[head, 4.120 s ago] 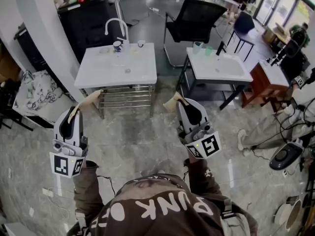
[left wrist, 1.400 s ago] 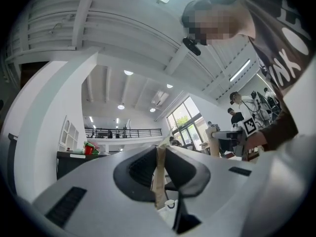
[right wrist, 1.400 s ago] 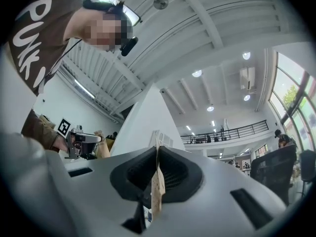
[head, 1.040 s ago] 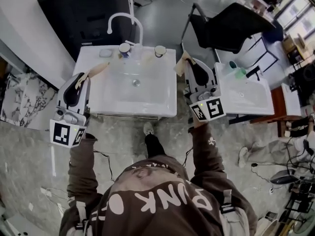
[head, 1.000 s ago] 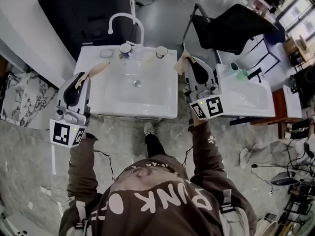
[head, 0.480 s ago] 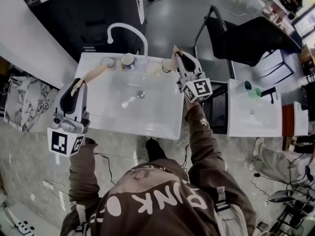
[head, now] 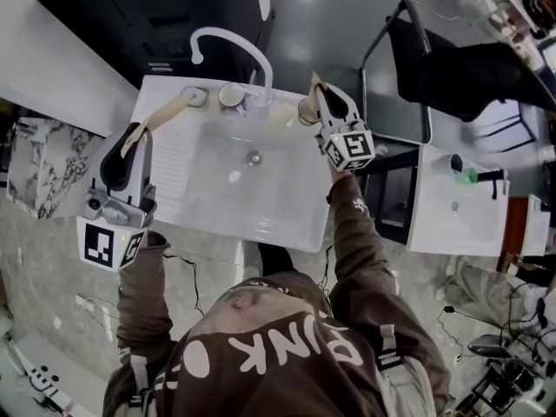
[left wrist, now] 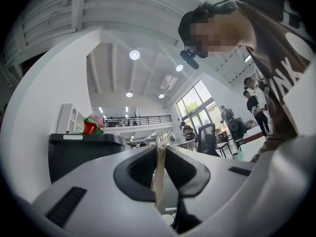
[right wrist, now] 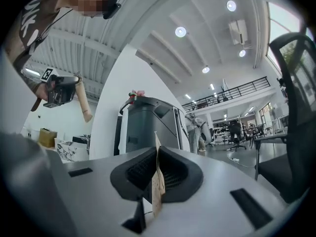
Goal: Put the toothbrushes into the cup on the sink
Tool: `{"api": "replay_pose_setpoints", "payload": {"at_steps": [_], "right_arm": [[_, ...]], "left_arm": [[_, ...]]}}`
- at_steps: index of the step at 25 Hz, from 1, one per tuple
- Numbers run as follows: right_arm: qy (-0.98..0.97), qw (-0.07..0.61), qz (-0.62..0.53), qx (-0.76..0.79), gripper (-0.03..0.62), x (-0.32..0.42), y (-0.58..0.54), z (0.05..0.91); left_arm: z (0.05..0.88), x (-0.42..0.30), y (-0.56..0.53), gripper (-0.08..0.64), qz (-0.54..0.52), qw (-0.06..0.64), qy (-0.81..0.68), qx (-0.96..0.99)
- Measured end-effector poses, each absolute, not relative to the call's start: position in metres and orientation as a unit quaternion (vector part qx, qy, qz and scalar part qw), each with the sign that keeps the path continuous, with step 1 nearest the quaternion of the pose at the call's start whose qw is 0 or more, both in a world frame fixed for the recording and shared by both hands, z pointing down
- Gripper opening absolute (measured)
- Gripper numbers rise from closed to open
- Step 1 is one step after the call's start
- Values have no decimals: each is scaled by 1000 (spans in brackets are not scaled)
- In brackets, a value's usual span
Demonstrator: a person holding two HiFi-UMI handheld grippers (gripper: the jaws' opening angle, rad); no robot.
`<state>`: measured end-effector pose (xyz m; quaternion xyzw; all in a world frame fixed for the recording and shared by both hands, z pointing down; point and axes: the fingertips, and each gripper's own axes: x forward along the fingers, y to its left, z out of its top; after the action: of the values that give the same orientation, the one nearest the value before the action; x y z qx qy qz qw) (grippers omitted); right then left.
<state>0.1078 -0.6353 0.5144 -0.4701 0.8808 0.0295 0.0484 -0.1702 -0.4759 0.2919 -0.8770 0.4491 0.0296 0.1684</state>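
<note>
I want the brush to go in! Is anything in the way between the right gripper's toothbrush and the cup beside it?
Nothing visible is in the way. The right gripper holds its toothbrush right beside the cup on the sink.

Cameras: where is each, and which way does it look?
Head view: on the person's head, looking down at the sink; shows arms, left hand-held gripper, right hand-held gripper.
Left gripper view: on the left hand-held gripper, looking up past shut jaws at the ceiling; shows brown top.
Right gripper view: on the right hand-held gripper, looking across the hall; shows left arm.
Shared: head and right gripper views show the left toothbrush.
</note>
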Motion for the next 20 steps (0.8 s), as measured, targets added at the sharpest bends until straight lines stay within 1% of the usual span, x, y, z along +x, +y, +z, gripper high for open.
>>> {"api": "replay_pose_setpoints", "payload": {"at_steps": [6, 11, 14, 15, 16, 17, 20], "right_arm": [[880, 7, 22, -473, 26, 103, -642, 552], [877, 2, 27, -479, 29, 105, -646, 560], [877, -3, 36, -478, 48, 104, -643, 554], [878, -2, 39, -476, 84, 104, -642, 551], [880, 0, 42, -473, 137, 104, -640, 548], [882, 3, 44, -470, 168, 104, -638, 544], [886, 4, 56, -461, 189, 103, -632, 533]], "left_arm": [[307, -168, -490, 51, 22, 159, 448, -880], [314, -167, -495, 51, 24, 154, 446, -882], [316, -165, -495, 51, 24, 153, 444, -883], [318, -166, -497, 51, 24, 151, 444, -883], [321, -166, -499, 51, 23, 149, 445, -883], [326, -167, -502, 51, 21, 146, 445, -883], [348, -169, -516, 51, 12, 135, 444, -886]]}}
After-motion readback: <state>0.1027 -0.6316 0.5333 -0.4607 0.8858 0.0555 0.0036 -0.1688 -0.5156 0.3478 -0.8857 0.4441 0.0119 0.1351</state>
